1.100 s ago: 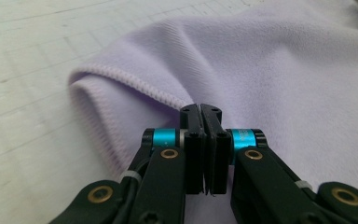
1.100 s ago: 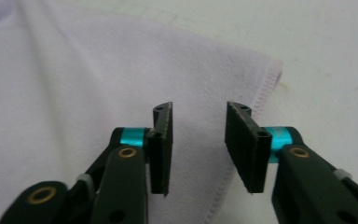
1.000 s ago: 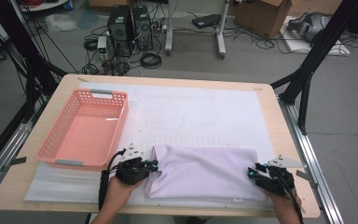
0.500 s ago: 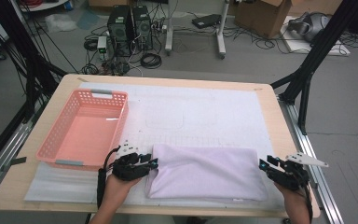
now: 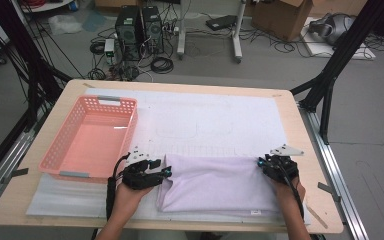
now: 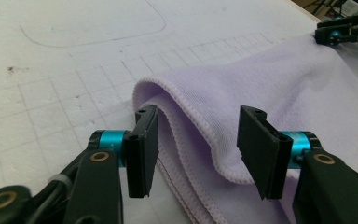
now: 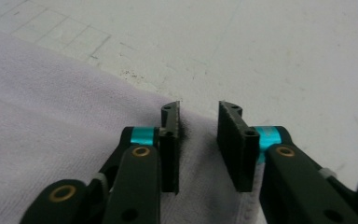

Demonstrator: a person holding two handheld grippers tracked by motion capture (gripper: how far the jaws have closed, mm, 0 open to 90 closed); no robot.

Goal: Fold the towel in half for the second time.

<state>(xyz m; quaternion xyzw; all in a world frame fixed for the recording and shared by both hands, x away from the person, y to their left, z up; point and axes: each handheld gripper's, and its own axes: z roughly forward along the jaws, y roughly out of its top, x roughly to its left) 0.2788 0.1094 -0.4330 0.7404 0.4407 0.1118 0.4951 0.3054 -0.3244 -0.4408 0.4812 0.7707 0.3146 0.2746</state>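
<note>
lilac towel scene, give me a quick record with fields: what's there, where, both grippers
cloth: folded lilac terry towel, flat on the white gridded mat at the near edge
left gripper: jaws have just been opening, apart around the towel's folded corner, pads off it
right gripper: jaws have just been closing, a gap between them, over the towel's right edge
basket: pink plastic slotted basket, left of the towel
table: light wooden tabletop

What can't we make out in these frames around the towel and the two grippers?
- Lavender towel, high view: the number of folded layers is too small to count.
- Towel's lower layers, left gripper view: hidden under the raised fold between the open jaws of the left gripper.
- Right gripper, its own view: whether the pads touch cloth is hidden; the jaws block the gap's floor.
- Towel's near hem, right gripper view: cut off by the bottom edge.
</note>
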